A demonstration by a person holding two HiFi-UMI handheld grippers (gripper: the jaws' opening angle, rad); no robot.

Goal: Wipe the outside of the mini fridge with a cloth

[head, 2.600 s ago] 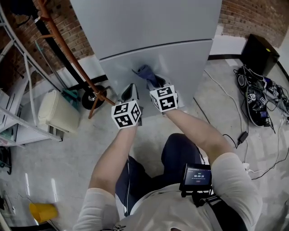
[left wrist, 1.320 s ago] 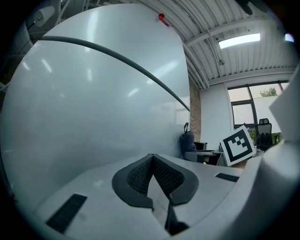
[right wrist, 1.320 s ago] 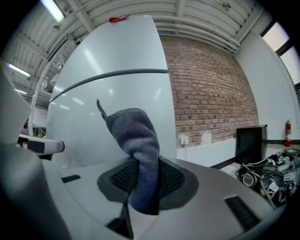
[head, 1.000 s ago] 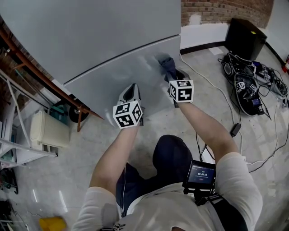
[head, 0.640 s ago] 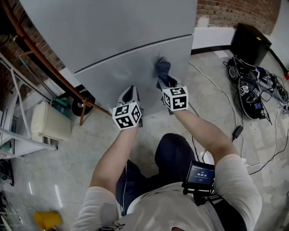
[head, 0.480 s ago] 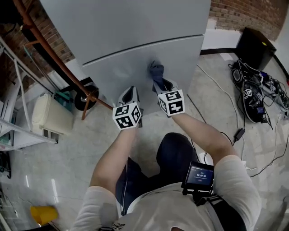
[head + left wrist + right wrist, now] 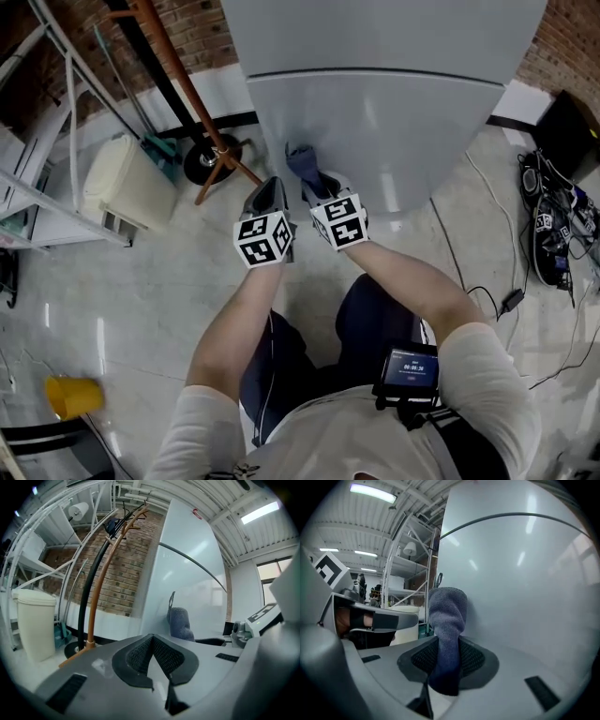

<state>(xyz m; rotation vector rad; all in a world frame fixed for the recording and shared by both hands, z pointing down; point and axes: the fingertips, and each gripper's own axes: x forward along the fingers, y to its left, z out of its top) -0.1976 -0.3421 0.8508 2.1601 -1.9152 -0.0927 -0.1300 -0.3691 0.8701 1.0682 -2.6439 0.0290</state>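
The grey mini fridge (image 7: 394,131) fills the top of the head view, with a dark seam between its two doors. My right gripper (image 7: 314,186) is shut on a blue-grey cloth (image 7: 302,161), and the cloth presses against the lower door near its left edge. In the right gripper view the cloth (image 7: 447,620) rises from between the jaws against the fridge door (image 7: 525,588). My left gripper (image 7: 266,199) is shut with nothing in it, just left of the right one and short of the fridge. The left gripper view shows the cloth (image 7: 180,624) and the fridge (image 7: 187,583) beyond.
A brown wooden coat stand (image 7: 192,94) leans left of the fridge, its base (image 7: 211,157) on the floor. A cream bin (image 7: 127,192) and white shelving (image 7: 37,197) stand further left. Cables and gear (image 7: 562,225) lie at right. A yellow cup (image 7: 73,396) sits at lower left.
The right gripper has swept the cloth leftward across the lower door, from near its right side to near its left edge. The left gripper has stayed shut and still.
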